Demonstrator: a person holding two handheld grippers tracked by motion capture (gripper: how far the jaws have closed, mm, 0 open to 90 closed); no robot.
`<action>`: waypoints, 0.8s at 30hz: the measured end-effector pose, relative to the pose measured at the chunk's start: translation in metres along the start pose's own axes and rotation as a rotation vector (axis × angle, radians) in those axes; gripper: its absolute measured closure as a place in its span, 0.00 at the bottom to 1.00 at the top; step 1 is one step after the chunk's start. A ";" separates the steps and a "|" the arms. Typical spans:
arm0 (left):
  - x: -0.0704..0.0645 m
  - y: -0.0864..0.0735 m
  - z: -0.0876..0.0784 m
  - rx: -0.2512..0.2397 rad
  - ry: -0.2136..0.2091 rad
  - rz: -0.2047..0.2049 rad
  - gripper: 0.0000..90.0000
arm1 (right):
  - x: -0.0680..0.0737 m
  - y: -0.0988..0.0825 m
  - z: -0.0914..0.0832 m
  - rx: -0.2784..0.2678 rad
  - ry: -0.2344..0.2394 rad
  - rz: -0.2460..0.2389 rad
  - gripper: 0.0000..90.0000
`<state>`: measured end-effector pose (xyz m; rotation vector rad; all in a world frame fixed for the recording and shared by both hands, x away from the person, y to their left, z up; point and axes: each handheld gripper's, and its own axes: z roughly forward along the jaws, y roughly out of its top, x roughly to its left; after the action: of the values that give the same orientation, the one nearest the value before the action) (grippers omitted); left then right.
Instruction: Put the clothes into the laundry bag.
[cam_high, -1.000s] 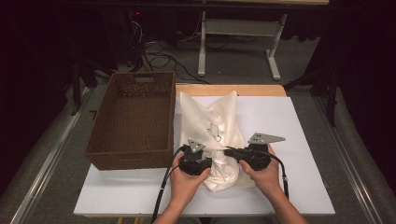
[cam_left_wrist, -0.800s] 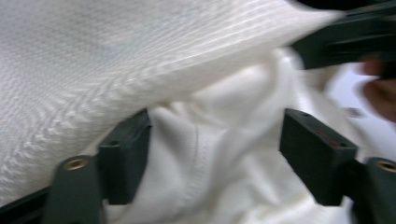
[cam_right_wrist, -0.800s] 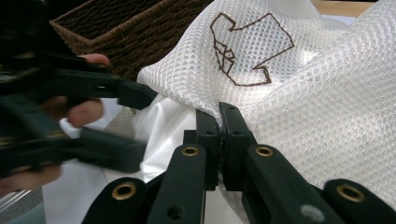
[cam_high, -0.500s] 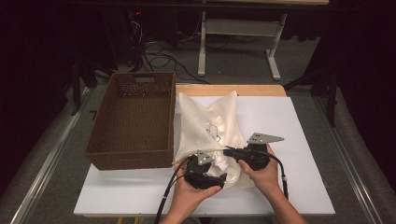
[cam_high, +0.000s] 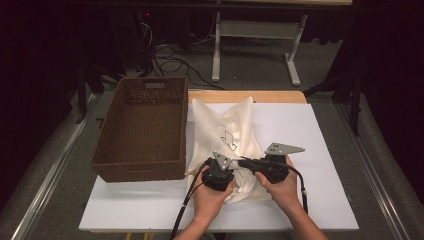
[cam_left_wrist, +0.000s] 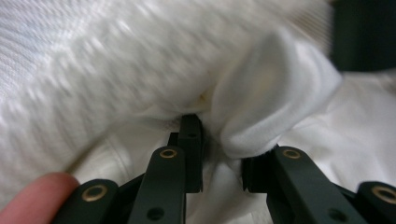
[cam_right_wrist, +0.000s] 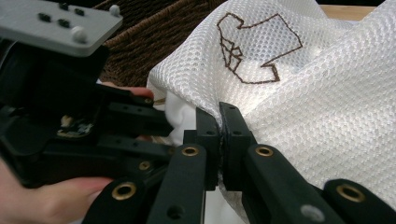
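Note:
A white mesh laundry bag with a brown stitched emblem lies lengthwise on the white table. Both grippers meet at its near end. My right gripper is shut on the edge of the mesh; in the high view it points left. My left gripper faces it from the left with its jaws apart. A fold of smooth white cloth bulges from under the mesh and rests on its right jaw tip. The bag's mouth is hidden by the hands.
A brown wicker basket stands on the table's left side, right beside the bag, and also shows behind the left gripper. Bare white tabletop lies right of the bag and along the front edge. Beyond the far edge, cables and a desk frame sit on the floor.
My left gripper has shifted a little to the right, closer to the right gripper at the bag's near end. The right gripper has held its place on the mesh.

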<state>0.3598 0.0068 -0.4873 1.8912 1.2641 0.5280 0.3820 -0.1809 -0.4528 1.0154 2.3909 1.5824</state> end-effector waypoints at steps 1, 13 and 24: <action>0.002 0.000 0.004 -0.005 0.017 -0.004 0.82 | 0.000 0.000 0.000 0.005 -0.001 0.003 0.99; 0.030 -0.003 0.002 0.021 -0.037 -0.065 0.57 | -0.004 -0.003 0.002 0.037 -0.020 0.006 0.99; 0.021 -0.019 -0.030 0.058 -0.242 -0.005 0.24 | -0.005 -0.002 0.003 0.035 -0.020 0.014 0.99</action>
<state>0.3369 0.0408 -0.4856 1.9339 1.1351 0.2525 0.3863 -0.1817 -0.4577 1.0511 2.4119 1.5328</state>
